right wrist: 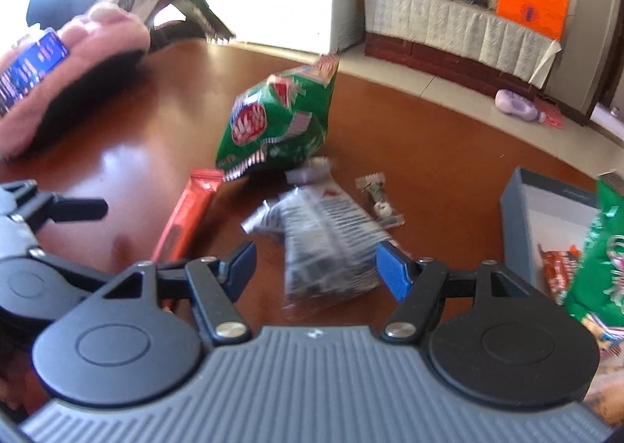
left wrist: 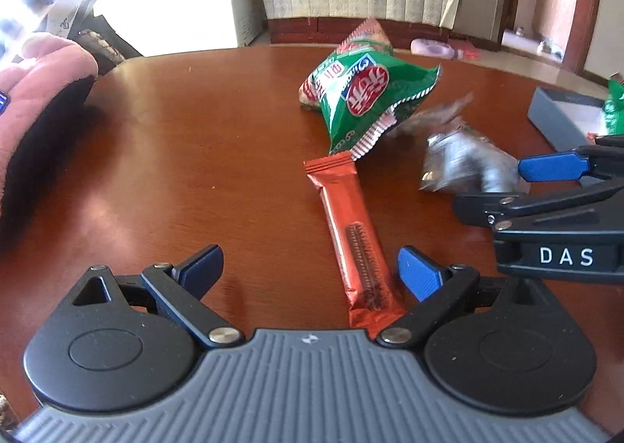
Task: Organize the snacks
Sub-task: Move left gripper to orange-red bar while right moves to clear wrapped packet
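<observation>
Right wrist view: the right tongs [right wrist: 314, 267] are seen spread wide, with nothing pinched; a clear packet [right wrist: 327, 244] lies on the table [right wrist: 117, 166] between the pads, not yet pressed. It is judged light, crinkly and slippery, its film likely to slide under the pads, so a hold across the flat middle, not on a loose sealed end, would be wiser. Just left of it an orange bar [right wrist: 183, 220] is laid lengthwise. A small candy [right wrist: 378, 201] rests beyond the packet. Farther off a green bag [right wrist: 273, 123] stands puffed up; it is taken to be soft and air-filled, best held by its crimped edge. At the right a grey box [right wrist: 518, 232] is seen, already holding snacks. A pink plush thing [right wrist: 78, 64] sits far left.

In the left wrist view the left tongs [left wrist: 310, 273] are likewise released and empty, with the near end of the bar [left wrist: 355, 248] between the pads, untouched. The bar is judged stiffer than the bags, and a grip across its width should be secure.
</observation>
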The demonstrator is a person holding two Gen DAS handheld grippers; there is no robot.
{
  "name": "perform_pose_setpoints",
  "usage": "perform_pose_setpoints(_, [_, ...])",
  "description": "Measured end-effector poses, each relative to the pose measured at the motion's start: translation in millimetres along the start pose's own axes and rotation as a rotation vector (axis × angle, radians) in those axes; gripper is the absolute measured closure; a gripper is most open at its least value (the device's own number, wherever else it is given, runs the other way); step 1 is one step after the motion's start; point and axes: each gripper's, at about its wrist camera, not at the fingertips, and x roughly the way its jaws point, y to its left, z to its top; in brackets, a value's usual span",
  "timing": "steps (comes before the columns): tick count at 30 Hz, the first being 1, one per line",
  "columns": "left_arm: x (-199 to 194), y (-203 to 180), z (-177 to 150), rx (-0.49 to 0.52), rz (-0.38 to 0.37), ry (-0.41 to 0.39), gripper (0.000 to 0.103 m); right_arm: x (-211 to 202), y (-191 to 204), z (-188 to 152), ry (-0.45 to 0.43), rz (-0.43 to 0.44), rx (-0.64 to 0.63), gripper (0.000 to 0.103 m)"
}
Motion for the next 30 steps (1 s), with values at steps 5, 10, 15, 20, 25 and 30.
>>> perform_pose_setpoints(5, [7.1, 1.1, 1.5, -0.012, -0.018, 0.005, 0.005, 7.6, -0.6, 3.0, 0.031, 0.030, 0.003, 0.061])
perform_pose_setpoints(10, [5.1, 2.1, -2.6, -0.013, -0.052, 0.011, 0.005, -2.3, 0.0, -0.1, 0.062, 0.053, 0.020, 0.073])
perform_pose_setpoints(15, [-0.6, 5.8, -10.0, -0.002, -0.065, 0.011, 0.005, -22.4, 3.2, -12.5, 0.130, 0.071, -0.006, 0.074])
perform_pose_setpoints(20, [0.1, 17.0, -13.7, -0.026, -0.045, 0.012, 0.004, -39.3, 19.7, -17.9, 0.079, -0.065, -0.167, 0.038])
perform_pose_setpoints(25, [3.6, 31.6, -12.1, -0.036, -0.018, 0.018, 0.003, -45.5, 35.6, -17.6, -0.024, -0.080, -0.328, 0.022])
perform_pose_setpoints(30, [7.0, 38.9, -8.6, -0.035, -0.004, 0.014, 0.003, -15.1, 44.8, -15.2, 0.020, -0.074, -0.416, 0.022])
